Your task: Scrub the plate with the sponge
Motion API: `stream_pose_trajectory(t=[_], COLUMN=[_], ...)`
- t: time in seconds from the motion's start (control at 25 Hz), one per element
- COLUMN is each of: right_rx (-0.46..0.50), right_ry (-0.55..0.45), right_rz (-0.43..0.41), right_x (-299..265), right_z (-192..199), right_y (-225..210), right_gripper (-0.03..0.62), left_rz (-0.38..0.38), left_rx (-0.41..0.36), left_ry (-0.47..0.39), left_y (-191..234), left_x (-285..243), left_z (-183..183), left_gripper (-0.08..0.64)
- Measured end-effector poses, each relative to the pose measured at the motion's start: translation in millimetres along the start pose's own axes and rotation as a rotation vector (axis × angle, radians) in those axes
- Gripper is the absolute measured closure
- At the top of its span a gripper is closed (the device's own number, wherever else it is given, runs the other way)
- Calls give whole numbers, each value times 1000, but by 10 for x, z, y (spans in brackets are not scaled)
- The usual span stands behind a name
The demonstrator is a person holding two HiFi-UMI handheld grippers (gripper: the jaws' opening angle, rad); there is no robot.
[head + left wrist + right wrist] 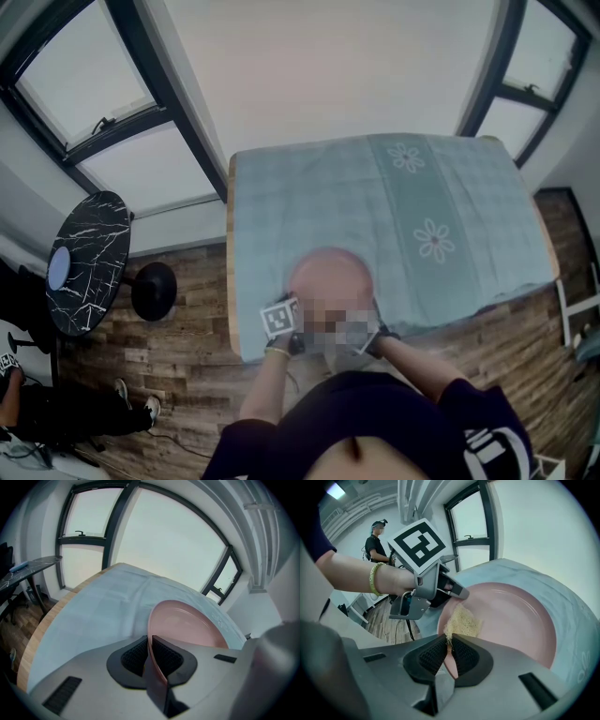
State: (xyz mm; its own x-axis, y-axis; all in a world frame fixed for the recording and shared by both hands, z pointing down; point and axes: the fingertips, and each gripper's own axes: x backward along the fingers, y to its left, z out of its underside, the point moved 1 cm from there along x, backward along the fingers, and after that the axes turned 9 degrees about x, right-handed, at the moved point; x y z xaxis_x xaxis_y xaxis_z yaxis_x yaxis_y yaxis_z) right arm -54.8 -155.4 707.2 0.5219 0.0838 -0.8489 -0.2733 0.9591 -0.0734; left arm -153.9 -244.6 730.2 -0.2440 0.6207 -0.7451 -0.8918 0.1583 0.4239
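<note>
plate [513, 620]: pink, round, glossy, with a shallow raised rim. Face looks clean. Sits at 6 o'clock on the table [231, 281], over the pale green cloth [441, 197].
left gripper [150, 641]: jaws nearly together, clamped on the plate rim at about 10 o'clock in the right gripper view.
right gripper [450, 644]: jaws almost closed, pinching the near edge of the sponge [463, 622].
sponge: pale yellow, fibrous, thin. Lies on the plate face at about 9 o'clock, just beside the left jaws.
handling: plate is probably stiff, slick and breakable. The rim pinch is a narrow hold and could pivot under scrub load, so bite deep on the rim. Sponge looks soft and light; grip it by the edge.
</note>
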Motion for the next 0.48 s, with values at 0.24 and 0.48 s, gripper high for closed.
stream_pose_trajectory(t=[0.24, 0.48], right_rx=[-27, -154], right_ry=[-54, -149], right_rz=[54, 134], right_x=[111, 301], right_z=[-82, -141], right_y=[8, -92], right_gripper=[555, 555], left_rz=[43, 43], left_rx=[-9, -3], left_ry=[-1, -17], left_y=[-22, -22], left_x=[56, 196], left_z=[8, 48], left_gripper=[523, 506])
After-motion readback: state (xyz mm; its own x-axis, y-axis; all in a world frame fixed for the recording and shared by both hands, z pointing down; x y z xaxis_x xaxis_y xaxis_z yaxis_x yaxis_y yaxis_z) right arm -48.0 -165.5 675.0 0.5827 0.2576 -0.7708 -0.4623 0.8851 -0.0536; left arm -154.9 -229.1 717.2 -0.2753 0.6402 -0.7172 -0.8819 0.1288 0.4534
